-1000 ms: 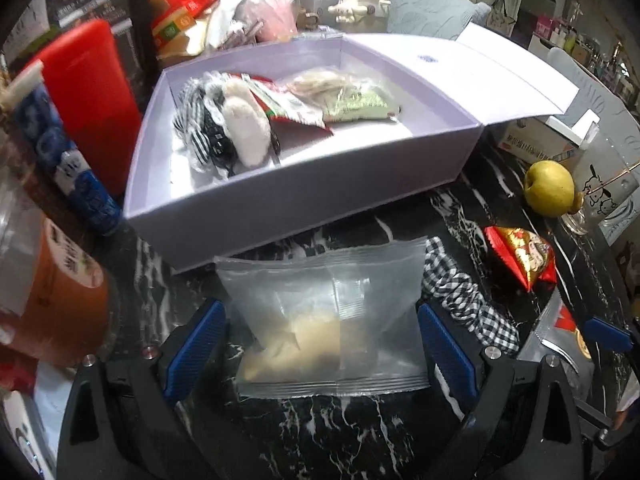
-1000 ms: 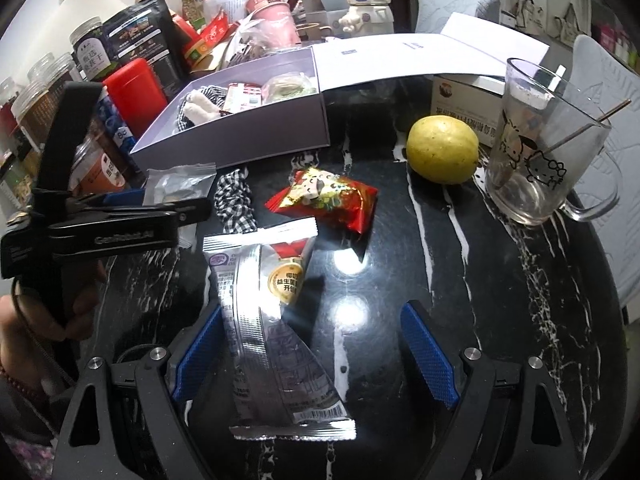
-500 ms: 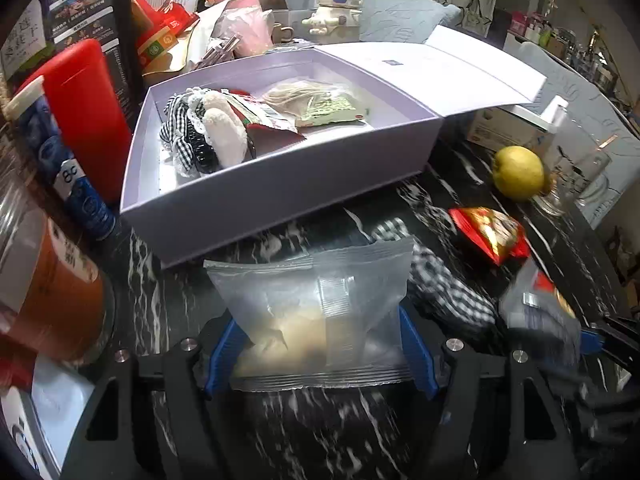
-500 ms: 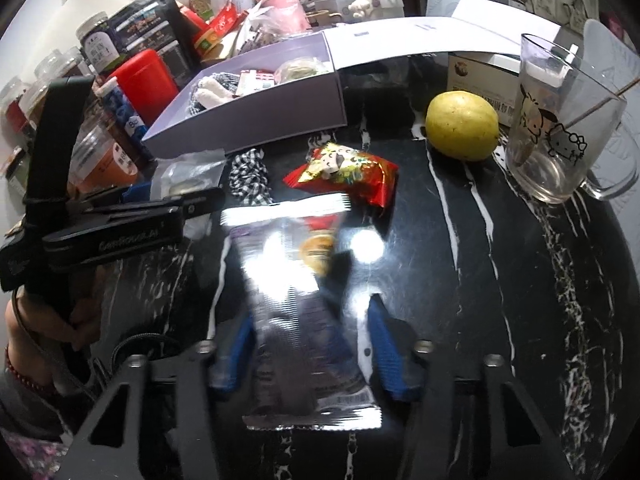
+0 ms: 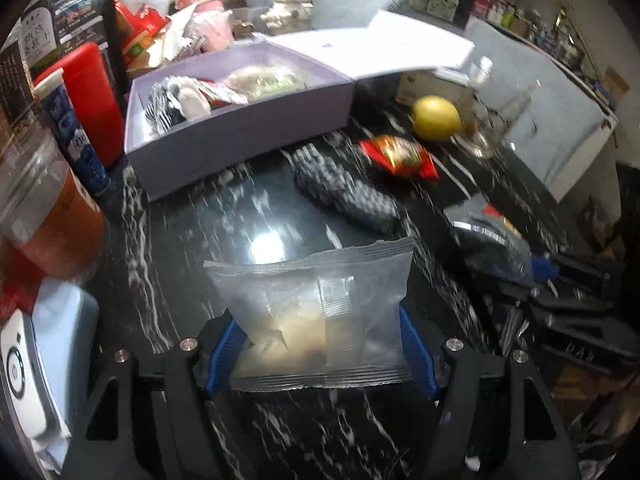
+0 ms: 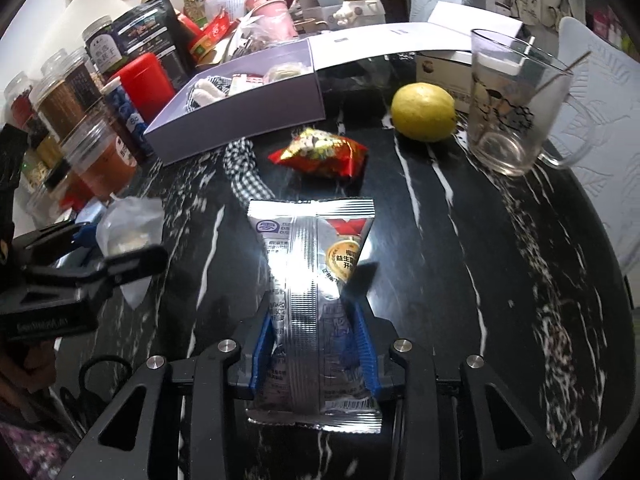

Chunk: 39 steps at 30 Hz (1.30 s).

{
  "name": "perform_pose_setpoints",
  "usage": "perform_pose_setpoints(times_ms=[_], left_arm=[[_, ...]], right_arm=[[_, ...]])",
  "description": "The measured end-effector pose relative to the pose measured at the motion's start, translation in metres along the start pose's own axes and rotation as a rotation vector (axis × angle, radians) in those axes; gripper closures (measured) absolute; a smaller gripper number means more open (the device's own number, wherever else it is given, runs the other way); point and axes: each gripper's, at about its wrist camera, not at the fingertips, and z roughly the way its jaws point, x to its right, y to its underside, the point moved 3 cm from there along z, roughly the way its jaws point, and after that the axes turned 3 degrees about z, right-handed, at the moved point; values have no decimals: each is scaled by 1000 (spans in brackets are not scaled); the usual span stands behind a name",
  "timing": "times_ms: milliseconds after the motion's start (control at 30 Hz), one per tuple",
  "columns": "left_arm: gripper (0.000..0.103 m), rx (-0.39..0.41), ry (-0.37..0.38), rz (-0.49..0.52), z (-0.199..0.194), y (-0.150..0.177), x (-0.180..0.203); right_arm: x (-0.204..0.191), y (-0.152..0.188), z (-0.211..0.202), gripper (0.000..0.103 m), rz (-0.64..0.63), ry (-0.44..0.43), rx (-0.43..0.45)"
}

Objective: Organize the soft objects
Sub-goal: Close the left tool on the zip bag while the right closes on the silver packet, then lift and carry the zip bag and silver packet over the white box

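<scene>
The left gripper (image 5: pixel 320 344) points steeply down toward the near part of the tabletop, its blue pads (image 5: pixel 224 346) pressed against both sides of a clear packet (image 5: pixel 316 312). The right gripper (image 6: pixel 316 344) tilts down at a similar angle, jaws narrower, its blue pads (image 6: pixel 366 350) clamping a silver sachet (image 6: pixel 312 292); its jaws have just been closing on it. In the right wrist view, a hand (image 6: pixel 24 364) grips the left gripper's handle at the left edge.

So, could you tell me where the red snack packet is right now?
In the right wrist view the red snack packet lies on the black table, between the checkered cloth and the lemon.
</scene>
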Motion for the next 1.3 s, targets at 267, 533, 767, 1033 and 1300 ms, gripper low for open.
perform_pose_setpoints(times_ms=[267,533,767,1033,1300], left_arm=[[33,-47,5,23,15,13,4],[29,-15,-44,53,22,9,6],[35,-3,-37,40,24,4,2],[35,26,3,-1,10,-2,1],[35,66,14,-6,-10,-10,2]], right_arm=[[0,11,-7,65,-20,14,6],[0,11,-1,60,-9,13,-7],[-1,11,1,63,-23,28,11],[0,12,-5,71,0,-32,21],[-8,6,-18,71,-12,-63,46]])
